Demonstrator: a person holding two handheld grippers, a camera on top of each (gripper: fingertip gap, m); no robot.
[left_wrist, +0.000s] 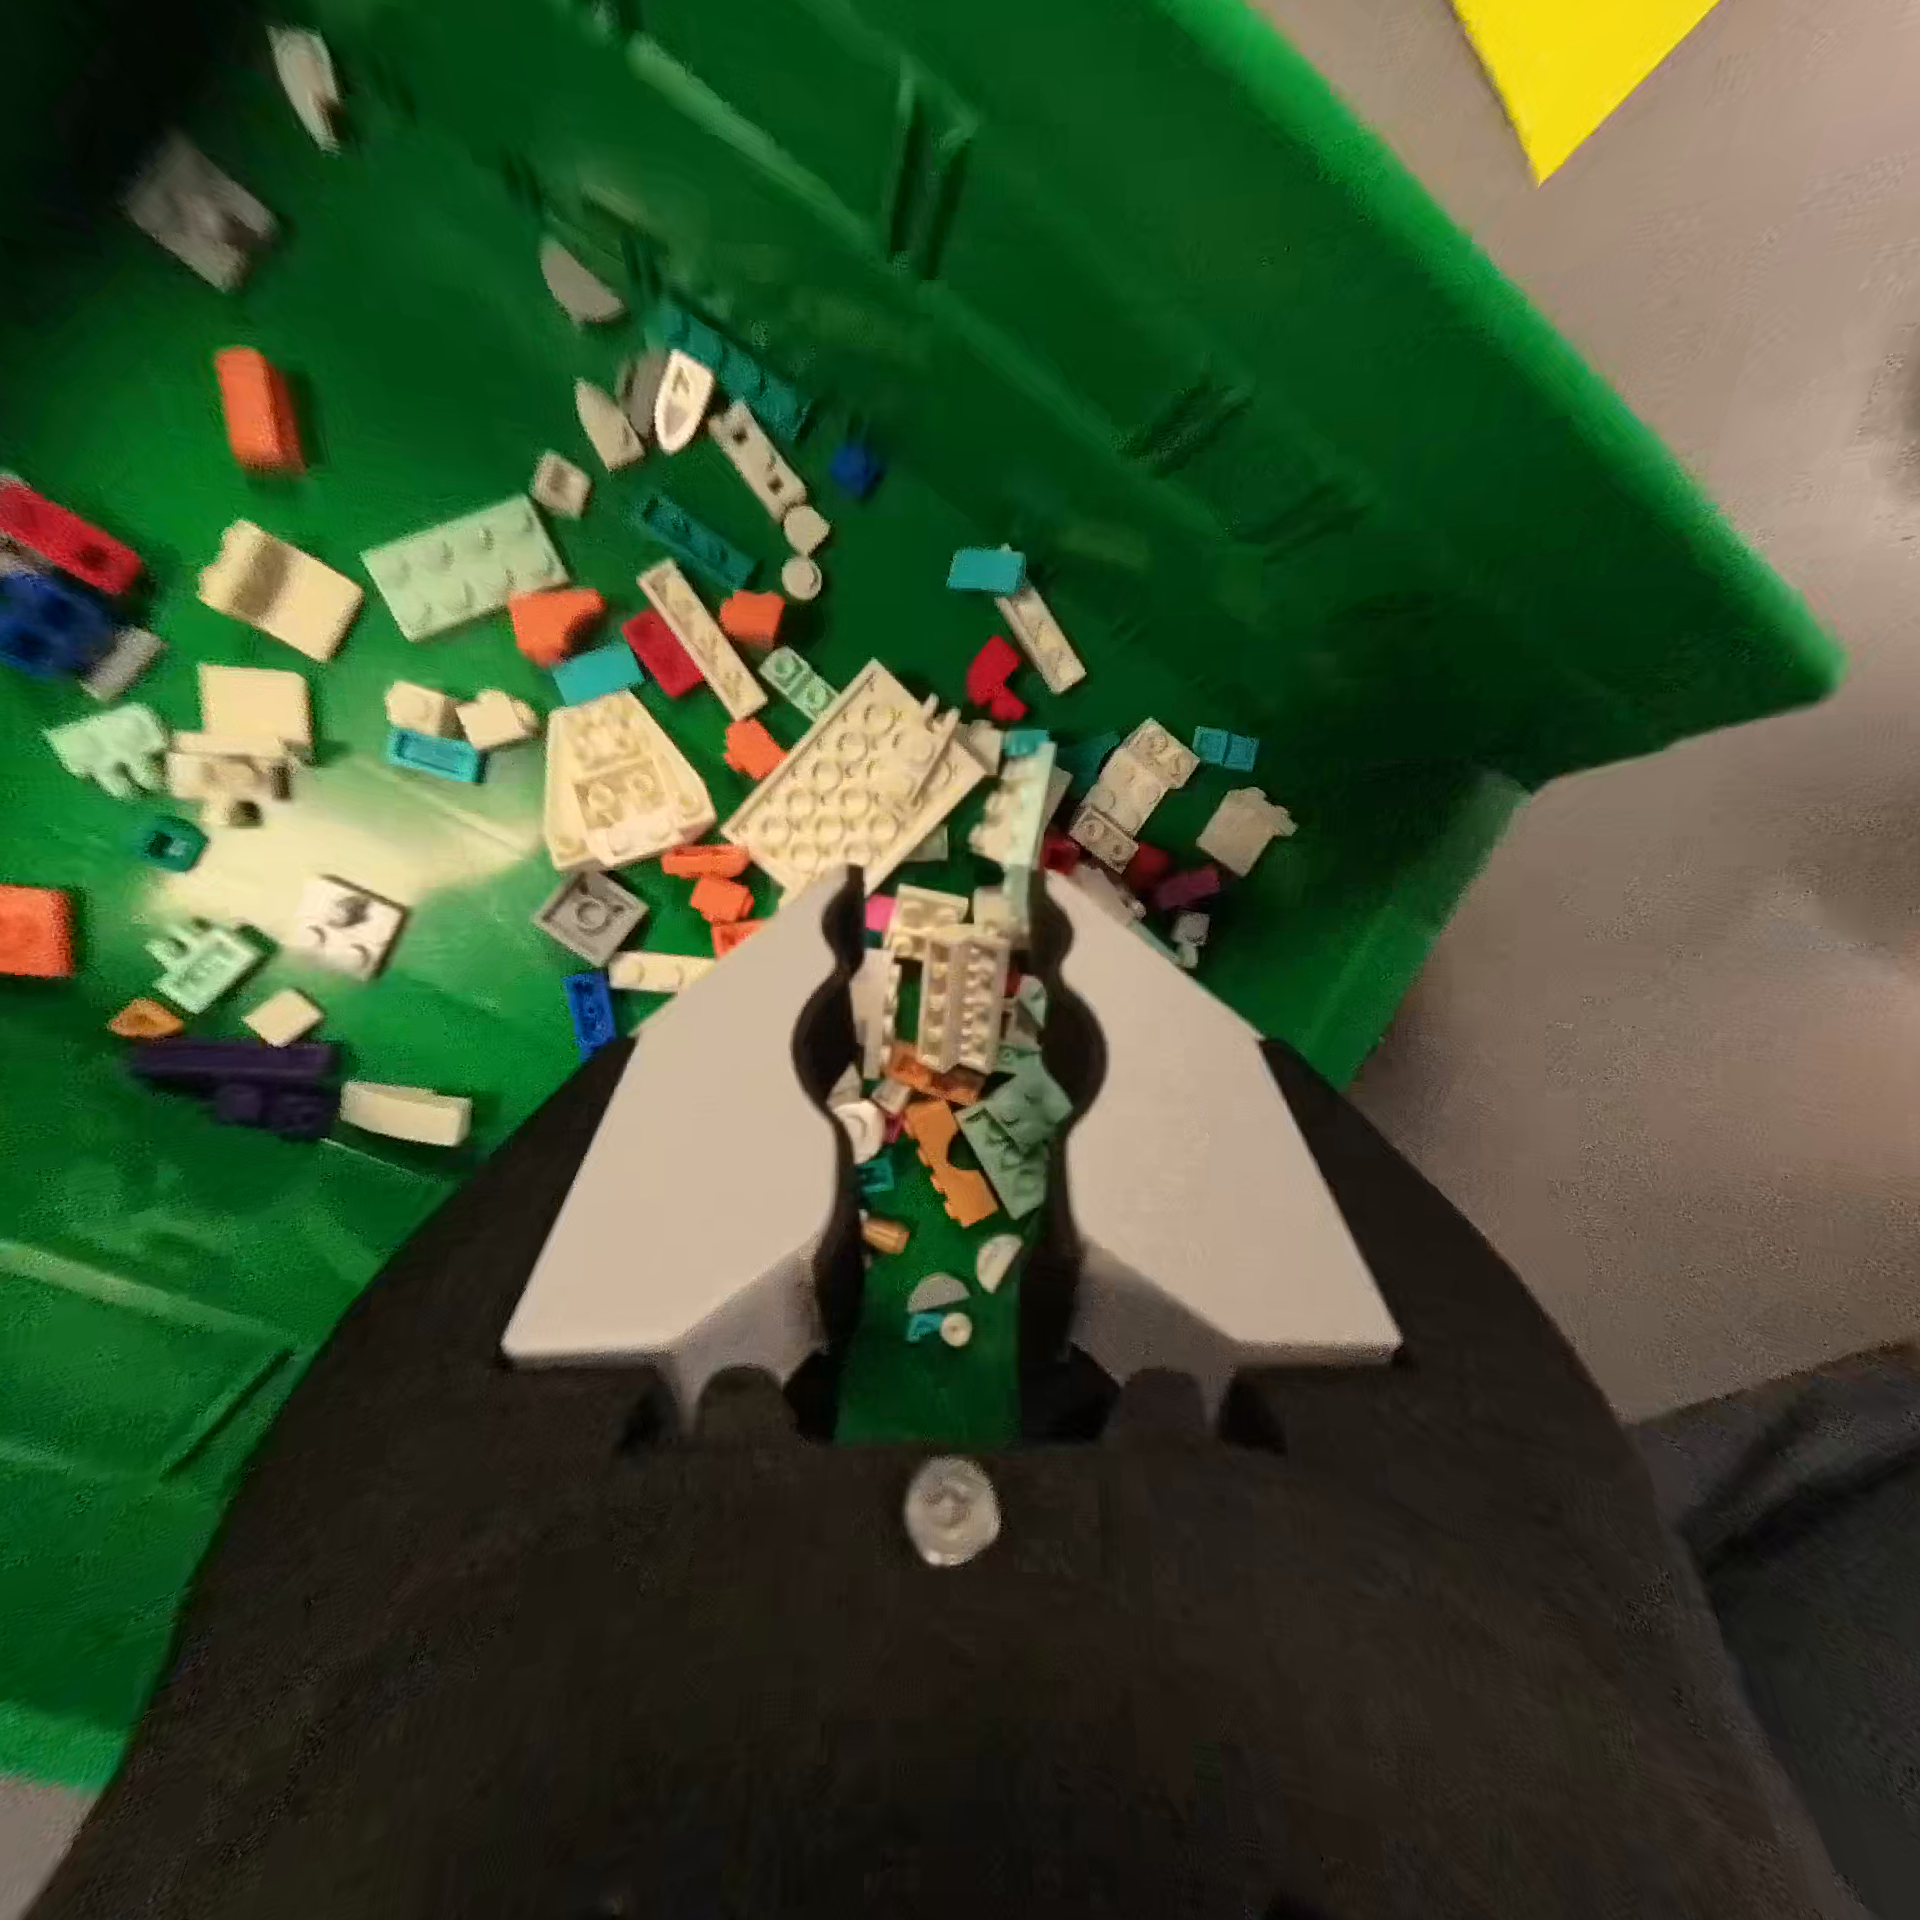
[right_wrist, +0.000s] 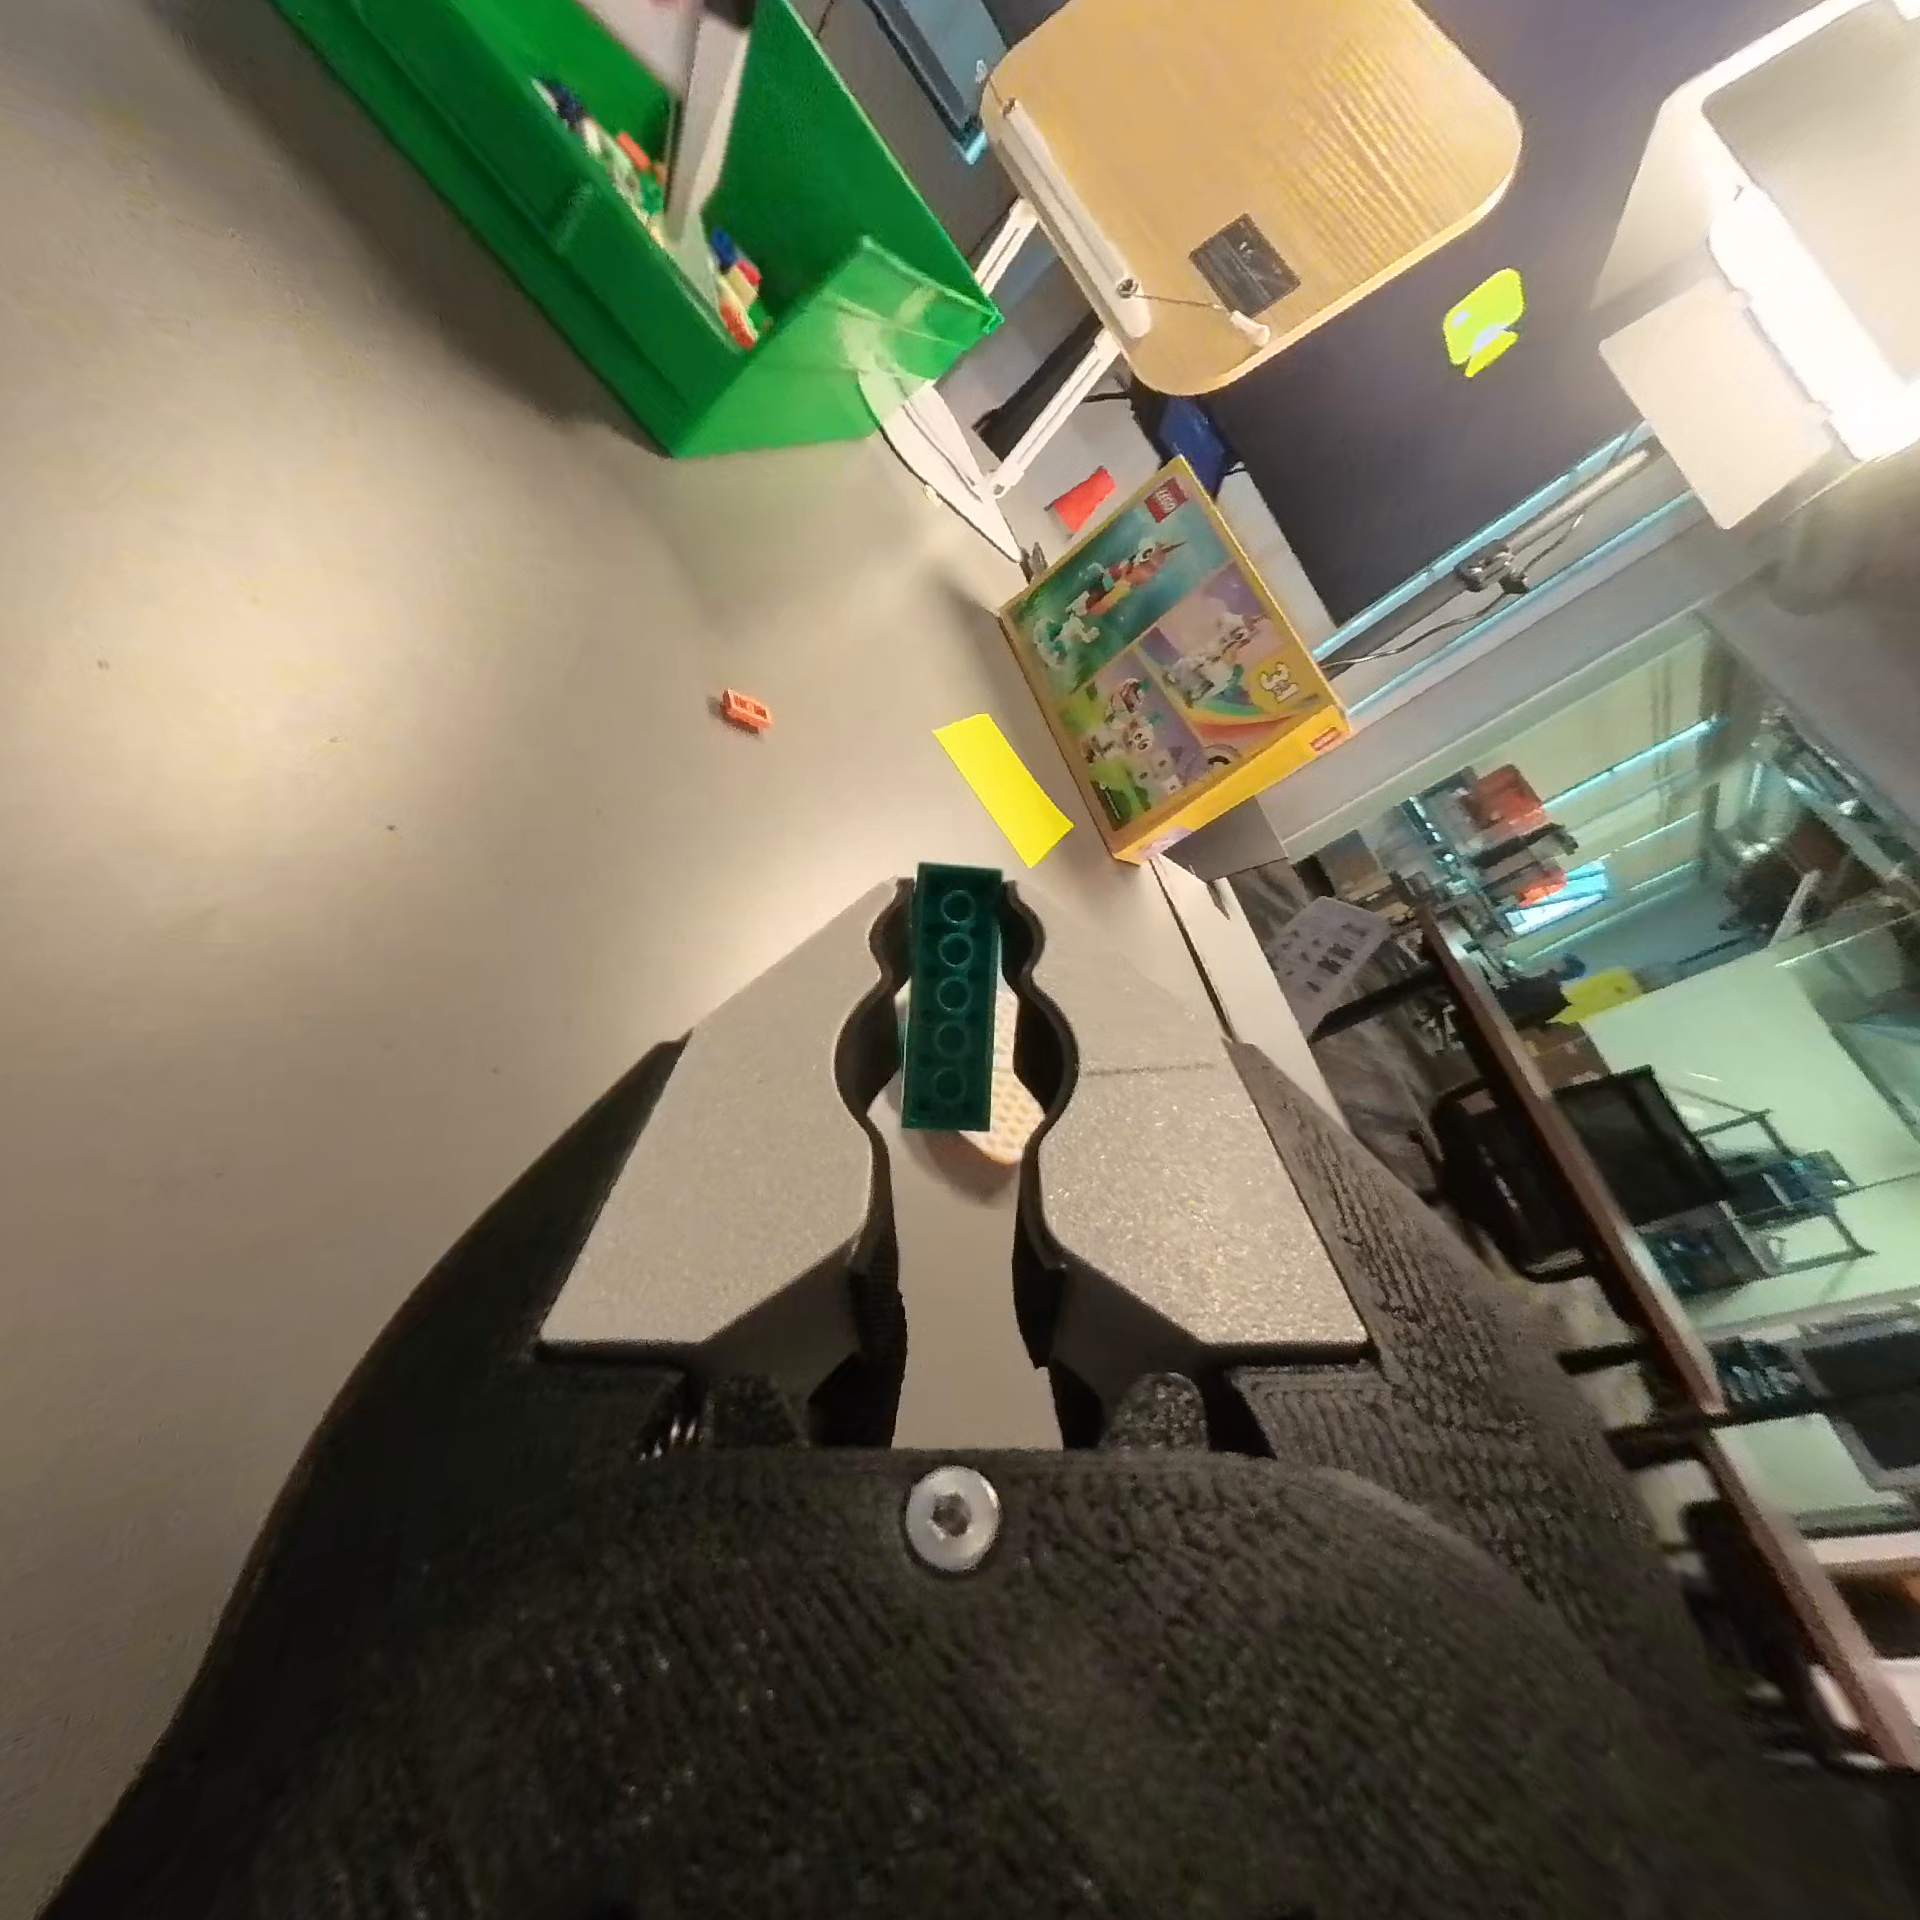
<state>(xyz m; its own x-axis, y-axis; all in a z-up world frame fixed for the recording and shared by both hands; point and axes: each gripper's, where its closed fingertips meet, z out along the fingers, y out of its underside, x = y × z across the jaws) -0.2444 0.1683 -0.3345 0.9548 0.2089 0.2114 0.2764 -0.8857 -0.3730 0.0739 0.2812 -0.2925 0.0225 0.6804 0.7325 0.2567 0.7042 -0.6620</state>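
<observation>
Surface: you work over a plain grey table (right_wrist: 343, 582), matte, lit warm near the middle.
Bin: you see a green plastic bin (right_wrist: 727, 343) standing on the table at its far part; loose toy bricks (left_wrist: 852, 790) of white, mint, orange, teal and red lie scattered on the bin floor.
Stray piece: a small orange brick (right_wrist: 745, 710) lies alone on the bare table, well apart from the bin.
Marker: a yellow paper strip (right_wrist: 1001, 787) lies flat on the table.
Box: a printed toy box (right_wrist: 1174, 675) with yellow edges stands just beside the strip, near the table's edge.
</observation>
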